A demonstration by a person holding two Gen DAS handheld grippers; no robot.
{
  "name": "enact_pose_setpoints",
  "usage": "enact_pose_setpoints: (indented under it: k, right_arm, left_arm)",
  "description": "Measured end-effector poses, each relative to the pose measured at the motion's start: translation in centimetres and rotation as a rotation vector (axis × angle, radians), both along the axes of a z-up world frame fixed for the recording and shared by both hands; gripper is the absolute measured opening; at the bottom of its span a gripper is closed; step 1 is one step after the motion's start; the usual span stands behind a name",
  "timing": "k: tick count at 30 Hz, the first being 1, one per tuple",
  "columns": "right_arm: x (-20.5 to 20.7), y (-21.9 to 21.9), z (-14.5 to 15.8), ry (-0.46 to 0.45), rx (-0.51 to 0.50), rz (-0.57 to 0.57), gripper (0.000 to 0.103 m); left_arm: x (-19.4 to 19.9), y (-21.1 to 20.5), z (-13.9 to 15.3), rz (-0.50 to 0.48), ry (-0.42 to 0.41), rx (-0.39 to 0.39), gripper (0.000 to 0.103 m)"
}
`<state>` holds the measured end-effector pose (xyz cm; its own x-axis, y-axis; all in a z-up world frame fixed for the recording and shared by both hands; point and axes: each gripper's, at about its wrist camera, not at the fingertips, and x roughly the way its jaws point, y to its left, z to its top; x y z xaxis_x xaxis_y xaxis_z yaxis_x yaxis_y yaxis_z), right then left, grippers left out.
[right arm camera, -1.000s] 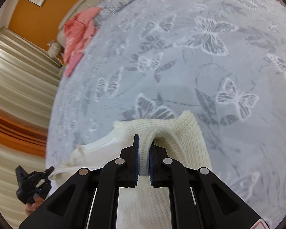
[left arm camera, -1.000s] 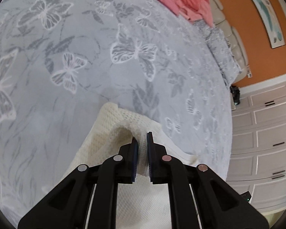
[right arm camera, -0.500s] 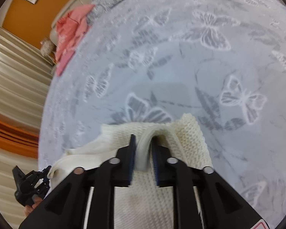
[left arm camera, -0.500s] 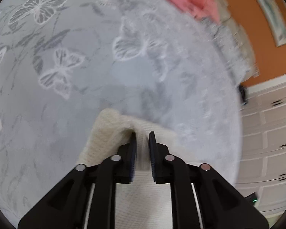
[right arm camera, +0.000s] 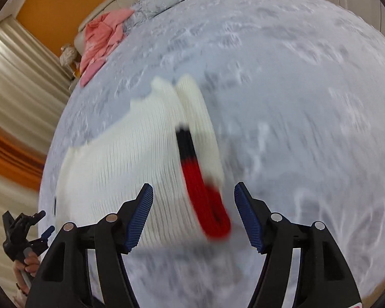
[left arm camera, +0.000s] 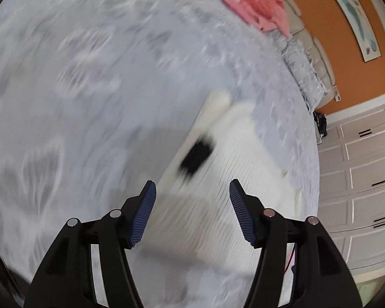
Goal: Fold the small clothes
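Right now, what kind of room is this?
Most likely a bedroom: a wide bed with a grey butterfly-print cover, a padded headboard against an orange wall, and white built-in drawers beside the bed.

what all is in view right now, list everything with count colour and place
knit sweater: one, cream with a red and black band, lying on the bedspread ahead of both grippers
bedspread: one, grey with white butterflies, under everything
pink clothes: one pile, pink, far edge of the bed
wall: orange, behind the bed
cabinets: white, beside the bed
left gripper: black, blue fingers, open
right gripper: black, blue fingers, open
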<state>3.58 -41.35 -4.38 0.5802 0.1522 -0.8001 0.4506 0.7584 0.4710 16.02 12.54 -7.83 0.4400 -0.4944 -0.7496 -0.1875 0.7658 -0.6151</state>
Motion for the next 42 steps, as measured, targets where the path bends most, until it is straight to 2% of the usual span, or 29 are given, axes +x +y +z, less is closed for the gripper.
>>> enact_pose_setpoints:
  k: [3,6,8,9,10,11,13,15,17,20,21,23,24,25,26,27,28,31,33,36,37,38,39,40,42]
  right_arm:
    - [-1.1,1.0,-0.7,0.017,0.007,0.022,0.065]
    - [-0.3,1.5,-1.1,0.022,0.019,0.035,0.065]
    - [0.9,1.6,-2.0,0.055,0.044,0.034,0.061]
    - [1.2,1.7,-2.3,0.067,0.056,0.038,0.053]
    - [1.7,1.8,-2.8,0.089,0.070,0.048,0.012]
    - [1.9,1.7,-3.0,0.111,0.072,0.047,0.009]
    - [1.5,0.9,-2.3,0.102,0.048,0.003,0.008]
    - [0.3,-0.9,-1.5,0.098,0.014,-0.053,0.007]
    - [-0.5,-2.6,-2.8,0.151,0.018,-0.066,0.006]
    - [-0.6,-2.4,-4.2,0.187,0.021,-0.026,0.008]
    - [-0.6,-2.1,-4.0,0.177,0.018,-0.012,0.010]
    - [-0.5,-1.4,-3.2,0.150,0.020,-0.003,0.029]
    - [-0.5,-1.1,-2.8,0.146,0.021,-0.006,0.037]
    - [-0.6,-0.9,-2.5,0.140,0.025,-0.010,0.049]
    - [-0.9,-0.9,-2.3,0.128,0.032,-0.017,0.057]
    - [-1.2,-0.8,-2.3,0.118,0.045,-0.027,0.061]
    - [-1.5,-0.9,-2.6,0.116,0.064,-0.035,0.066]
    - [-2.0,-0.2,-4.8,0.143,0.158,-0.040,0.067]
    - [-1.8,0.2,-5.5,0.127,0.201,-0.054,0.068]
    - [-0.7,0.3,-5.8,0.088,0.242,-0.101,0.067]
    - [-0.5,0.0,-5.8,0.069,0.274,-0.124,0.054]
    - [-0.3,-0.3,-6.0,0.052,0.314,-0.140,0.014]
    - [0.0,-0.6,-6.2,0.057,0.356,-0.151,0.012]
    - [0.0,-0.9,-5.9,0.048,0.362,-0.173,0.012]
    - [0.0,-0.9,-4.4,0.028,0.314,-0.164,0.011]
  left_arm:
    - [-2.2,-0.3,-1.1,0.012,0.025,0.015,0.058]
    - [-2.1,-1.4,-1.3,-0.011,0.014,0.075,0.057]
    - [-1.4,-2.1,-1.6,-0.024,0.037,0.131,0.048]
    - [-0.9,-2.2,-2.0,-0.029,0.053,0.139,0.032]
    - [-0.6,-2.2,-2.3,-0.027,0.077,0.158,0.021]
    - [-0.4,-2.1,-2.5,-0.024,0.090,0.161,0.008]
    - [-0.4,-1.3,-2.3,0.001,0.099,0.145,0.007]
    - [-0.5,-0.5,-1.9,0.009,0.096,0.170,0.007]
    - [-0.5,0.1,-2.3,-0.003,0.111,0.188,0.007]
    - [-0.7,0.2,-3.2,-0.018,0.121,0.201,0.008]
    - [-0.7,0.0,-3.2,-0.019,0.116,0.196,0.011]
    - [-1.1,0.1,-2.8,-0.005,0.100,0.154,0.018]
    - [-1.4,0.3,-2.7,0.010,0.096,0.127,0.030]
    - [-1.7,0.5,-2.5,0.026,0.092,0.102,0.045]
    - [-2.2,0.7,-2.3,0.046,0.093,0.089,0.053]
    - [-2.5,0.9,-2.2,0.063,0.097,0.091,0.066]
    - [-2.8,1.0,-2.2,0.078,0.101,0.092,0.073]
    - [-3.6,0.9,-3.2,0.085,0.126,0.038,0.080]
    - [-3.6,0.1,-4.5,0.090,0.184,0.004,0.080]
    - [-3.1,-0.7,-4.9,0.135,0.181,0.025,0.082]
    - [-3.0,-0.7,-4.9,0.158,0.183,0.021,0.079]
    - [-2.7,-0.7,-4.8,0.173,0.185,0.015,0.071]
    - [-2.3,-0.7,-4.7,0.174,0.180,-0.001,0.034]
    - [-2.0,-0.8,-4.7,0.157,0.191,-0.023,0.012]
    - [-1.9,-0.4,-4.4,0.164,0.209,-0.061,0.010]
